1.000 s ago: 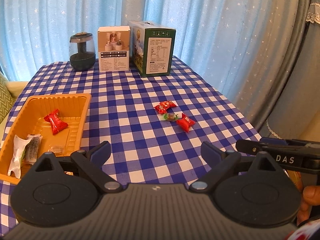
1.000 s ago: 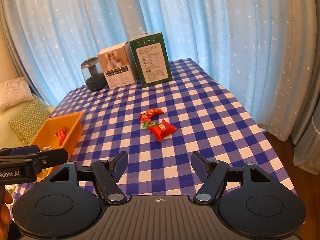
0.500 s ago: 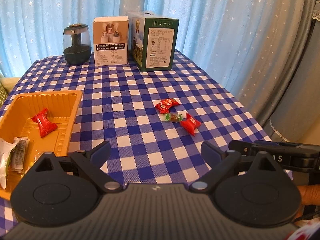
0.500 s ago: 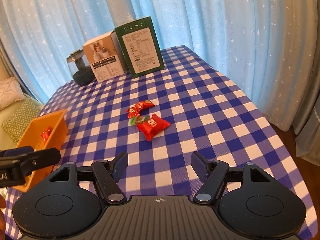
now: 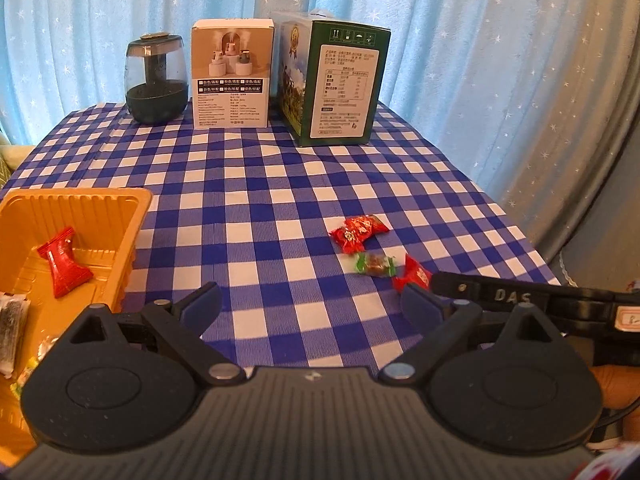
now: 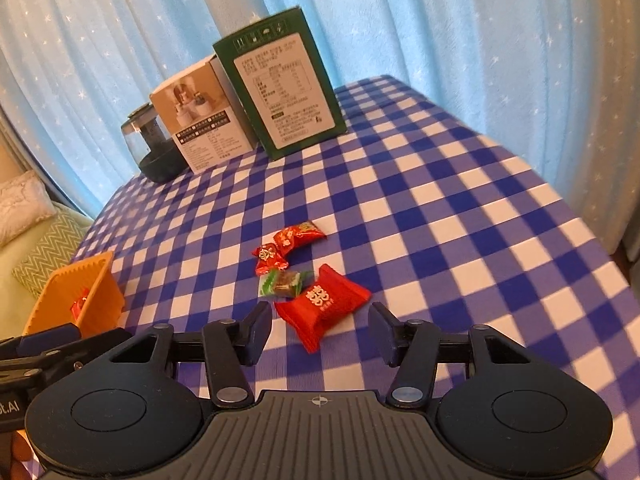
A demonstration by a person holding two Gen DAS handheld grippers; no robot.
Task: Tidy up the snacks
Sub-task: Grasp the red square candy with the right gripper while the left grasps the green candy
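The large red candy packet (image 6: 322,306) lies flat on the blue-and-white checked tabletop (image 6: 440,216), at 12 o'clock from the right gripper (image 6: 320,332) and between its 2 fingertips. The jaws are closing, yet the pads stand clear of the wrapper on both sides. Touching the packet at its 10 o'clock is a small green-wrapped candy (image 6: 282,283), and just beyond that, at 12 o'clock, lies a pair of smaller red candies (image 6: 286,246). Far off at 9 o'clock sits the orange tray (image 5: 100,216), holding 1 red candy (image 5: 64,268) and, at its near end, a dark wrapped snack (image 5: 10,328). The left gripper (image 5: 310,304) hovers over bare cloth beside the tray, jaws spread wide with nothing between them. At the far edge of the tabletop, around 12 o'clock, stand 3 things in a row: a dark glass-domed device (image 5: 157,80), a white box (image 5: 232,74) and a green box (image 5: 340,80). Pale blue star-patterned curtains (image 5: 460,60) hang behind.
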